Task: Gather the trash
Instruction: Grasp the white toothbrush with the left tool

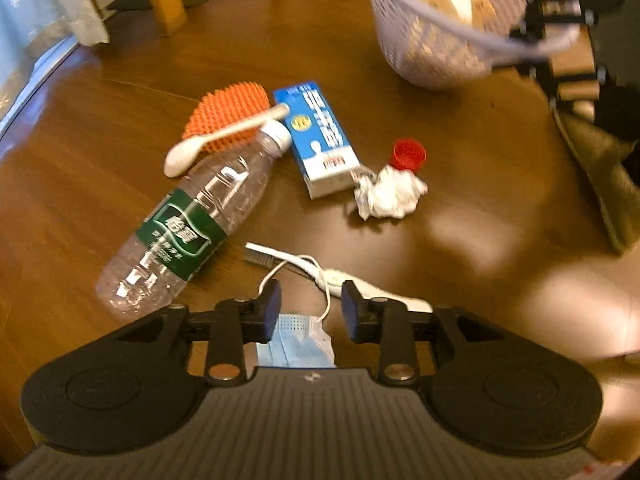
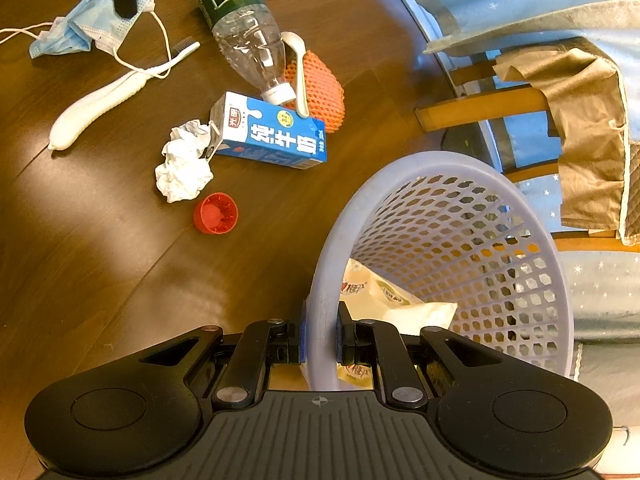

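The trash lies scattered on the dark, glossy wooden bench [image 2: 100, 264]. At the middle is a blue-and-white milk carton [image 2: 272, 132] on its side, a crumpled white tissue [image 2: 182, 172] touching its opened end and a small ribbed red cap [image 2: 216, 213] just beside the tissue. A clear, crinkled plastic bottle [image 2: 244, 28] with a green label lies with its white cap against the carton, across an orange foam net [image 2: 324, 88] and a white plastic spoon [image 2: 298, 72]. Nearer the left gripper [image 1: 310, 306] a white toothbrush [image 2: 108, 96] is tangled in the ear loop of a creased blue face mask [image 2: 80, 28].

The left gripper hovers low over the mask and toothbrush, its jaws wide apart with nothing between them.

The right gripper [image 2: 320, 344] has its jaws clamped on the smooth rim of a lilac perforated plastic basket [image 2: 460, 240], which tilts toward the litter. Inside it lie pale, printed snack wrappers [image 2: 384, 296]. Beyond the basket stands a wooden chair [image 2: 480, 108] draped with tan cloth [image 2: 580, 128].
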{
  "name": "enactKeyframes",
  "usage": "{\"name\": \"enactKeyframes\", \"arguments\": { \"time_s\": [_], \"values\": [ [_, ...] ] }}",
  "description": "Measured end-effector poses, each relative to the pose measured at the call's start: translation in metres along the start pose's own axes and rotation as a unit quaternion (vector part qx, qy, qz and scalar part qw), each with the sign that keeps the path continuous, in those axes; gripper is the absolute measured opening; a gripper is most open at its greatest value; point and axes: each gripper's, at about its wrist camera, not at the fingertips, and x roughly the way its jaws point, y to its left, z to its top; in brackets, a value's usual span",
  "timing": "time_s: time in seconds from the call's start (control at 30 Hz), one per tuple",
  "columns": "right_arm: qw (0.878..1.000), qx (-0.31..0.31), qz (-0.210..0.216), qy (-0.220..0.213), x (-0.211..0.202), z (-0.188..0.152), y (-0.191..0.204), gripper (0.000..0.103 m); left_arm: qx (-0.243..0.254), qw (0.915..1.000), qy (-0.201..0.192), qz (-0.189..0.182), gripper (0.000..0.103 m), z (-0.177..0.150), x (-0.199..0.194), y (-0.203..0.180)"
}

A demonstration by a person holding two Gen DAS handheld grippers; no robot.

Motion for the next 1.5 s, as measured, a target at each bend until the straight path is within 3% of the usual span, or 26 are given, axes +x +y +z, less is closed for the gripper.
{"name": "enactKeyframes", "arguments": {
  "time_s": [0.1, 0.3, 0.53, 0.73, 0.87, 0.97, 1.23, 1.5],
  "values": [
    [1.0, 0.002, -0.001, -0.001, 0.0, -0.002, 0.0, 0.01, -0.002, 0.9999, 0.012, -0.001, 0.031, -0.005, 0.016, 0.007],
    [1.0, 0.008, -0.001, -0.002, 0.0, -0.003, -0.004, 0.01, -0.061, 0.9981, 0.008, -0.012, 0.031, 0.002, 0.037, 0.025],
    [1.0, 0.019, -0.001, -0.001, -0.001, -0.004, -0.009, 0.01, -0.086, 0.9958, -0.002, -0.03, 0.031, 0.001, 0.045, 0.009],
    [1.0, 0.018, 0.001, -0.002, -0.002, -0.005, -0.008, 0.01, -0.114, 0.9932, -0.004, -0.024, 0.031, 0.002, 0.051, 0.013],
    [1.0, 0.018, 0.001, -0.002, -0.002, -0.005, -0.008, 0.01, -0.153, 0.9882, 0.003, 0.01, 0.029, 0.003, 0.058, 0.034],
    [1.0, 0.017, 0.001, -0.003, -0.002, -0.006, -0.008, 0.01, -0.177, 0.9841, 0.011, 0.008, 0.024, 0.002, 0.066, 0.044],
    [1.0, 0.021, 0.001, -0.005, -0.002, -0.005, -0.01, 0.01, -0.234, 0.972, 0.011, -0.023, 0.022, 0.002, 0.083, 0.054],
    [1.0, 0.023, 0.003, -0.007, -0.002, -0.006, -0.009, 0.01, -0.262, 0.965, 0.007, 0.008, 0.023, 0.01, 0.094, 0.056]
  ]
}}
